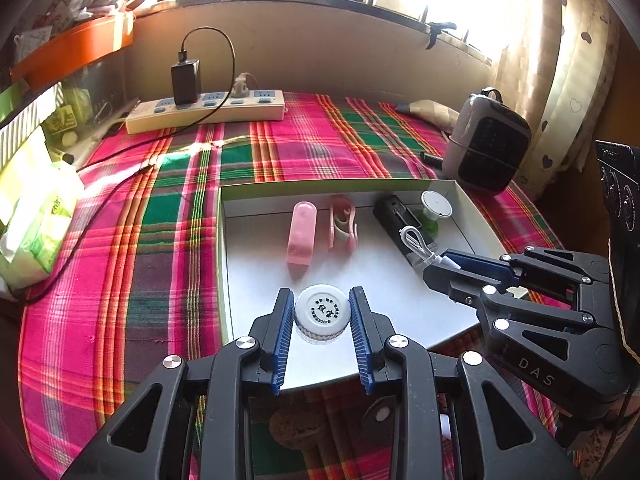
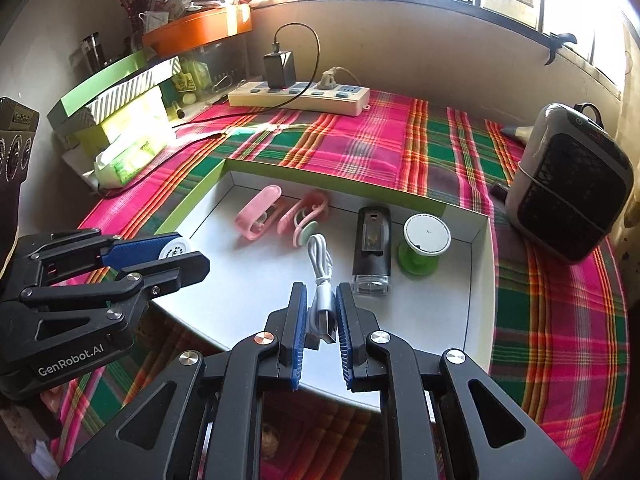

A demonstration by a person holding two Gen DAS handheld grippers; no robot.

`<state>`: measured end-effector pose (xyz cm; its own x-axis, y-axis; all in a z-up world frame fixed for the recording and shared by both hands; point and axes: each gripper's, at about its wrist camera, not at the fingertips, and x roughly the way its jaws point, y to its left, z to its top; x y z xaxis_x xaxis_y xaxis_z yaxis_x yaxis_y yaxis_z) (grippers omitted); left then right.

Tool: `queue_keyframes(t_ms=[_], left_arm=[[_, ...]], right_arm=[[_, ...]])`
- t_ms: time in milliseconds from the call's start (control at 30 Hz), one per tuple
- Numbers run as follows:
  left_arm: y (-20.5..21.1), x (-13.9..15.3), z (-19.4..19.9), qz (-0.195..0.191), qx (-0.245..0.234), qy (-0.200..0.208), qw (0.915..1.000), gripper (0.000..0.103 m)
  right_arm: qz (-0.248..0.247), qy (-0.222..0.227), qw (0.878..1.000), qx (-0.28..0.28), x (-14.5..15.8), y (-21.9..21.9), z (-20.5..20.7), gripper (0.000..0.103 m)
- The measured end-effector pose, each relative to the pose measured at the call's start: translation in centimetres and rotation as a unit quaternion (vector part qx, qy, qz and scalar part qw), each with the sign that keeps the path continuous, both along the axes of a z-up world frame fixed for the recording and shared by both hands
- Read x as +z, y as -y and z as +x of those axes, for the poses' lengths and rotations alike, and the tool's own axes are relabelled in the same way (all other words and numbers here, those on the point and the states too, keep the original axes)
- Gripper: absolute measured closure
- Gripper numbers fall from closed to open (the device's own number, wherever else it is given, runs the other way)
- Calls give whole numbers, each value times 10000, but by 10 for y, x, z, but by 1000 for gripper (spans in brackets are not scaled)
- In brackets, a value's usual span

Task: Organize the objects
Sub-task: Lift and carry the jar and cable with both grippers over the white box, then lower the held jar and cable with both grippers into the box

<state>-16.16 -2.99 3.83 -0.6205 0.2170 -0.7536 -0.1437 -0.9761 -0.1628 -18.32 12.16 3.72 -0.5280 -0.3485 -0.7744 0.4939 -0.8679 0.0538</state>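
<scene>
Both grippers carry loads over the near edge of the tray point(image 2: 478, 280). Left gripper point(image 1: 322, 314): fingers pinch a white-capped jar point(image 1: 322, 312) by its cap. Right gripper point(image 2: 322, 316): fingers pressed onto the plug end of a coiled white cable point(image 2: 320, 272). Clips point(image 2: 258, 212), black case point(image 2: 372, 248) and green spool point(image 2: 422, 246) already line the far wall. Step in hand looks like placing. Next: lower each into bare tray floor, clear of neighbours, then let go.

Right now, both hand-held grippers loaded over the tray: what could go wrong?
1. The white USB cable, pinched near its plug by the right hand-held gripper, dangles loose and may snag the black device.
2. The small white-capped jar in the left hand-held gripper is round and could slip.
</scene>
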Motion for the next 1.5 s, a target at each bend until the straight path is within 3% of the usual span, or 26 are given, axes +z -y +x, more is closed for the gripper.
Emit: queue_keyframes(t_ms=[533,1500], left_arm=[[4,-17,-25,-70,57,167,9998,77],[-2,-20,-35,-316,59,125,9994,77]], right_arm=[[80,288,9995,-79,-18,10,-35,87],[159,168,9996,-168,-23,22,-45,87]])
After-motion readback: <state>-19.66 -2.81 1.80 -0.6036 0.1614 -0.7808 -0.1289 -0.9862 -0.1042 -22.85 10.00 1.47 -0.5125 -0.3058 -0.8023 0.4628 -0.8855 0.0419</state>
